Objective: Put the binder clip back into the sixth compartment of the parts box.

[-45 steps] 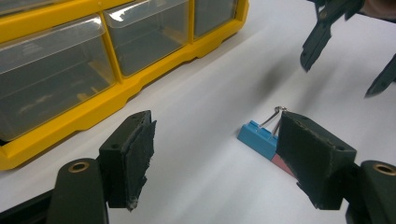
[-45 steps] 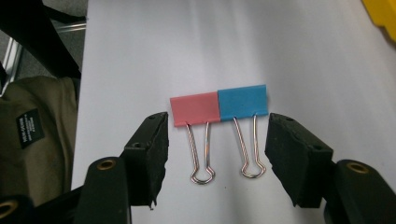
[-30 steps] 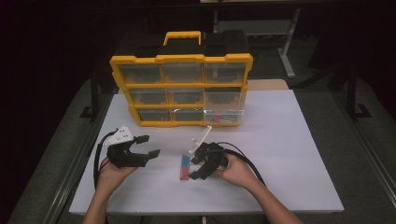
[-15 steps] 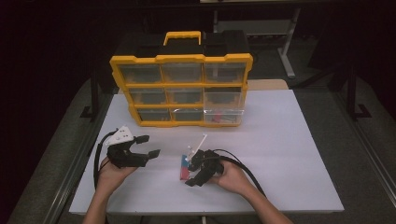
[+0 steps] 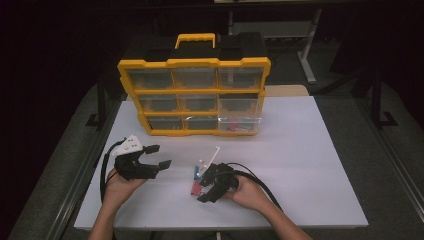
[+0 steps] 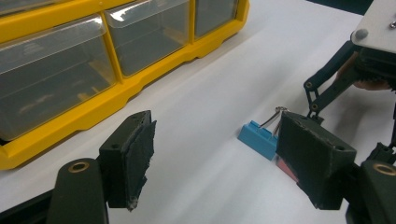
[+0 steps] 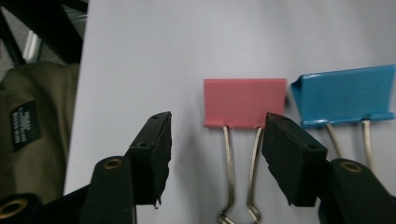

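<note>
red binder clip (image 7: 244,102) flat, wire handles between right gripper (image 7: 215,140) jaws, seemingly untouched

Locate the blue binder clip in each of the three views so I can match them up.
High view: the blue binder clip lies low centre on the white table, just left of the right hand-held gripper.
Left gripper view: the clip sits right of centre, beside the right jaw.
Right gripper view: the clip is at upper right.
Shared landmark: the red binder clip lying next to it.
</note>
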Tool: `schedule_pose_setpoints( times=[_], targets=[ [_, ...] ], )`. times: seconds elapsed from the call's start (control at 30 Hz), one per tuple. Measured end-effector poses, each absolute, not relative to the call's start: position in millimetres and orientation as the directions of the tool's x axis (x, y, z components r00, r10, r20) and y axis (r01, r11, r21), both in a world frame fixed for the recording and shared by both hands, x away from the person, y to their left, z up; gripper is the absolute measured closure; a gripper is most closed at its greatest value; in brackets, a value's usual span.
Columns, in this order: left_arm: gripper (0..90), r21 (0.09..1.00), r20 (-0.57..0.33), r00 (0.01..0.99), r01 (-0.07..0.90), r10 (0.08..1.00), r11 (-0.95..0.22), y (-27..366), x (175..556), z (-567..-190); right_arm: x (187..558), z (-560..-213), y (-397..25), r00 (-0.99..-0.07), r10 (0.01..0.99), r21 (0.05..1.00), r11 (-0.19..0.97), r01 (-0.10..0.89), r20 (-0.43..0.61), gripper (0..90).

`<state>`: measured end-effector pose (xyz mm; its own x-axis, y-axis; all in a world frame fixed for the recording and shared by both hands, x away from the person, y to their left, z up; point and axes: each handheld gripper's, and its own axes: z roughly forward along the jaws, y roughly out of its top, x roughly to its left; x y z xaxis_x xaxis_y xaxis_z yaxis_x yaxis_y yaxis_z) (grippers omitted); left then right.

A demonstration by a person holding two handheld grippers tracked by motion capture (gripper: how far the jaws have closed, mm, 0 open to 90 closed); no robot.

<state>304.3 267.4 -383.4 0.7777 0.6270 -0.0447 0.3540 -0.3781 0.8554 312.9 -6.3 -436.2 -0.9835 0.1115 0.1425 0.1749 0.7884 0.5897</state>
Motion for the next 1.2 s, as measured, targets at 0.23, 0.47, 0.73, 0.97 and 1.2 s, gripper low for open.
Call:
schedule_pose_setpoints(
  times=[0.23, 0.47, 0.73, 0.97, 1.2],
  targets=[
    [27.3, 0.858, -0.051, 0.776, 0.356, 0.629, -0.369, 266.1, 304.2, -383.9, 315.8, -431.4, -2.1, -0.983, 0.135, 0.595, 0.783, 0.181, 0.121, 40.4],
    [27.3, 0.859, -0.049, 0.777, 0.354, 0.628, -0.371, 267.0, 304.3, -383.6, 316.5, -431.1, 7.1, -0.988, 0.125, 0.590, 0.792, 0.157, 0.095, 40.8],
    [27.3, 0.858, -0.051, 0.775, 0.357, 0.630, -0.370, 267.9, 304.2, -383.4, 317.6, -432.2, 12.1, -0.990, 0.114, 0.581, 0.801, 0.142, 0.084, 43.1],
    [27.3, 0.857, -0.051, 0.775, 0.357, 0.629, -0.371, 267.4, 304.5, -383.7, 316.0, -434.7, 14.1, -0.992, 0.106, 0.569, 0.812, 0.129, 0.074, 46.0],
    [27.3, 0.857, -0.050, 0.775, 0.357, 0.630, -0.372, 267.1, 304.6, -383.8, 316.9, -435.3, 13.8, -0.993, 0.093, 0.574, 0.810, 0.115, 0.069, 48.1]
  ],
)
